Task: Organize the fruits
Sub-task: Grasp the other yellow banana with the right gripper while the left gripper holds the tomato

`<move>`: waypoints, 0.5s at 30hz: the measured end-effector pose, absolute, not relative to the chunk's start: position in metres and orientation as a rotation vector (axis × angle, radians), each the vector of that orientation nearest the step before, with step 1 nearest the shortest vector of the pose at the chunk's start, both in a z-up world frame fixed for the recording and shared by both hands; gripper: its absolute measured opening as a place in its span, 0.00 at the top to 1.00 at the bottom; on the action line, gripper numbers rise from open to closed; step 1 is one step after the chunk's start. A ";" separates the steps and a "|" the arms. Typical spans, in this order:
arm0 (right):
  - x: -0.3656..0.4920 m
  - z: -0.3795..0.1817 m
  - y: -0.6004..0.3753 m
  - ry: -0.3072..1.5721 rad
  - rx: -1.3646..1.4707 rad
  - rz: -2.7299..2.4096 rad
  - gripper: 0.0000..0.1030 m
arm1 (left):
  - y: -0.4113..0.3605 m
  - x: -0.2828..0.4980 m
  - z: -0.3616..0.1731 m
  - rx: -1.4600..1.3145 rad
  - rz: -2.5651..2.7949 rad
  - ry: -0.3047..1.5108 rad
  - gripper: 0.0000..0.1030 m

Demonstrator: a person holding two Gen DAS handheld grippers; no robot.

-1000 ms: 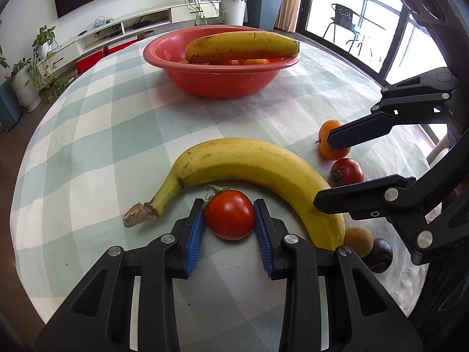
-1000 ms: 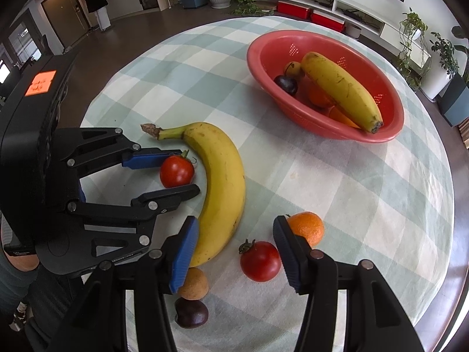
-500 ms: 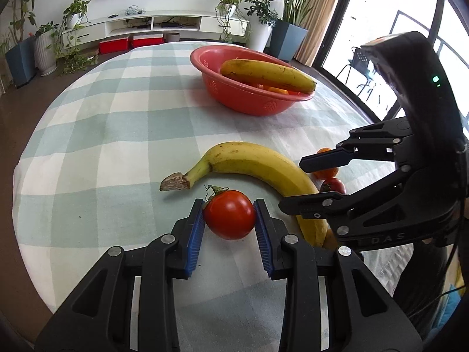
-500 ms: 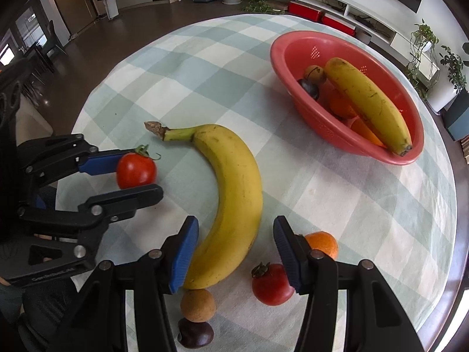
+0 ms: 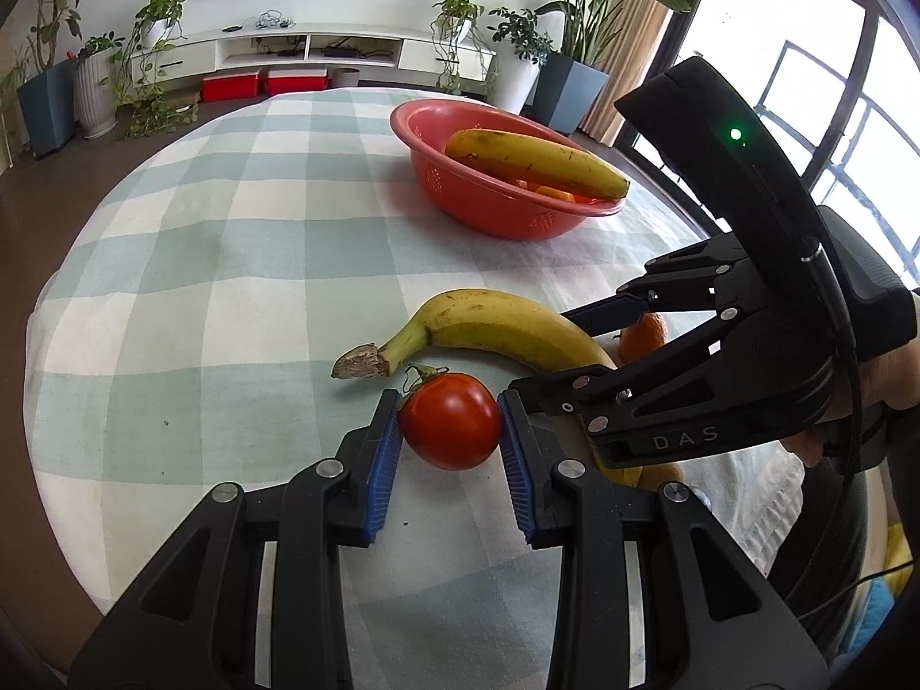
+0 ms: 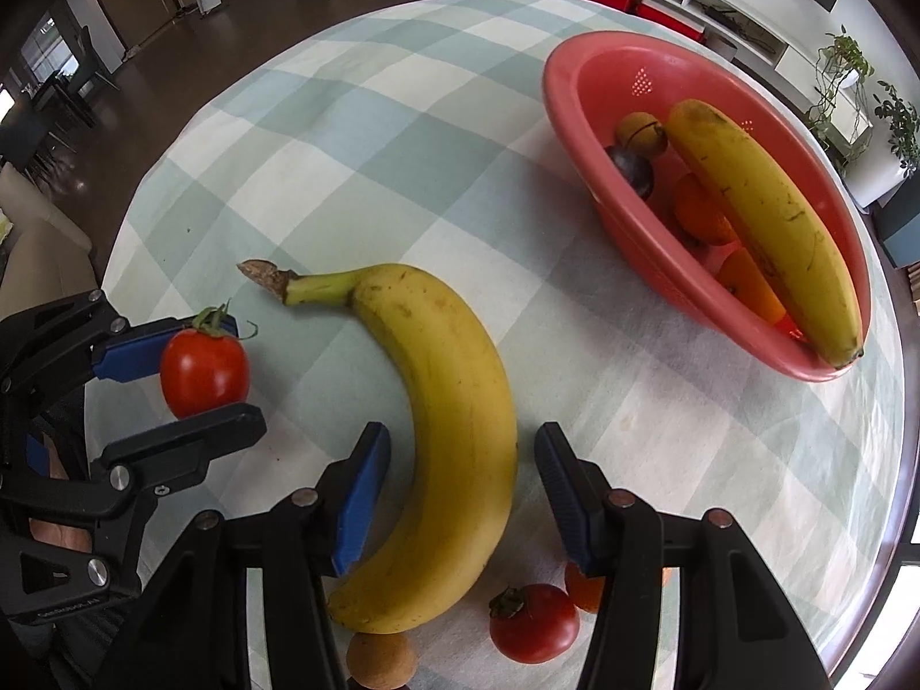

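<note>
Banana [image 6: 454, 420] now sits between my right hand-held gripper's [image 6: 463, 494] parted pads, after it shifted off the smaller fruit; left hand-held gripper [image 5: 451, 448] stays clamped on its tomato [image 5: 450, 421].

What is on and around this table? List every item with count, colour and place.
Table: one, round, green-and-white checked cloth.
Bowl: one, red, far side of the table.
Bananas: two, yellow; one in the bowl, one on the cloth between the right gripper's open jaws.
Tomatoes: two, red; one held tomato in the left gripper, one loose tomato near the table edge.
Oranges: one on the cloth, at least two in the bowl.
Brown round fruit: one in the bowl, one near the banana's tip.
Dark round fruit: one in the bowl.
Room: potted plants, white TV shelf.
Left gripper: black, blue pads, shut on the tomato.
Right gripper: black, blue pads, open.
</note>
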State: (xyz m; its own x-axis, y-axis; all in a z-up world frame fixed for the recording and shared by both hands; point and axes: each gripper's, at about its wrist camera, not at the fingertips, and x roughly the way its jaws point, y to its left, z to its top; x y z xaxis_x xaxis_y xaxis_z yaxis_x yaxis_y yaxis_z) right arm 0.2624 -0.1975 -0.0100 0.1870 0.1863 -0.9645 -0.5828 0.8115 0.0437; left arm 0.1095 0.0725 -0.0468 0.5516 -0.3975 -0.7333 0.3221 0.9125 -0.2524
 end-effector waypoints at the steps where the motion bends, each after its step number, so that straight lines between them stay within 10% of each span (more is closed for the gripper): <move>1: 0.263 -0.010 -0.197 1.279 -0.369 0.561 0.47 | 0.072 0.109 -0.047 -0.091 -0.427 0.890 0.70; 5: 0.272 -0.008 -0.194 1.291 -0.363 0.565 0.65 | 0.069 0.107 -0.046 -0.087 -0.434 0.885 0.70; 15: 0.267 -0.006 -0.198 1.241 -0.349 0.567 0.66 | 0.071 0.108 -0.045 -0.098 -0.431 0.877 0.70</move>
